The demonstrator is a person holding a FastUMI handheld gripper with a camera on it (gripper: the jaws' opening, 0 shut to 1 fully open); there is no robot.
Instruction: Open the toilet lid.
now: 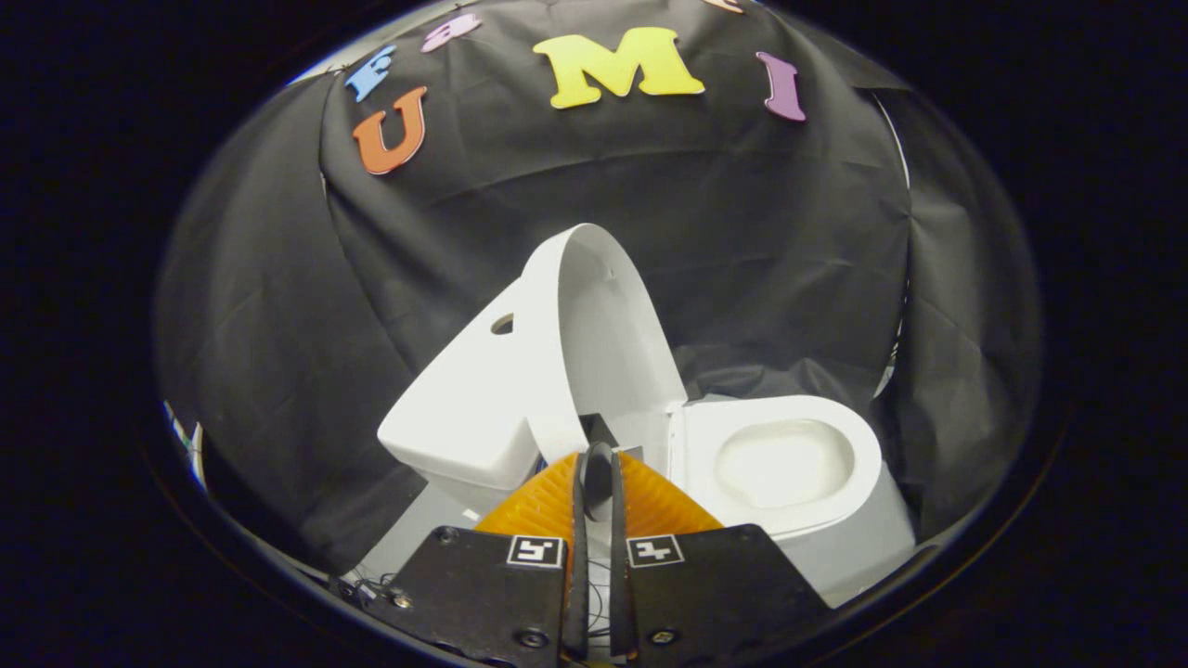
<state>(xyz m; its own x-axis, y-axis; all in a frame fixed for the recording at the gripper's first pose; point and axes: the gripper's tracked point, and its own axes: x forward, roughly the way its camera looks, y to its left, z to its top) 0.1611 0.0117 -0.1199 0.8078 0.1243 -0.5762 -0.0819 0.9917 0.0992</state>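
A white toilet stands just ahead of my fingers. Its lid (599, 325) is raised and leans back against the tank (455, 408). To the right, the seat (835, 427) and bowl (784, 464) lie uncovered. My gripper (597, 456) is low in front of the toilet, with its tips at the foot of the lid near a dark hinge part (600, 429). The two fingers stand almost together with only a thin slit between them, and I see nothing held there. The lid's lower rim passes just left of the tips.
Black cloth forms the booth's wall (278, 306) behind and around the toilet. The tank top has a round button hole (502, 324). A pale floor strip (418, 529) shows below the tank, left of my fingers.
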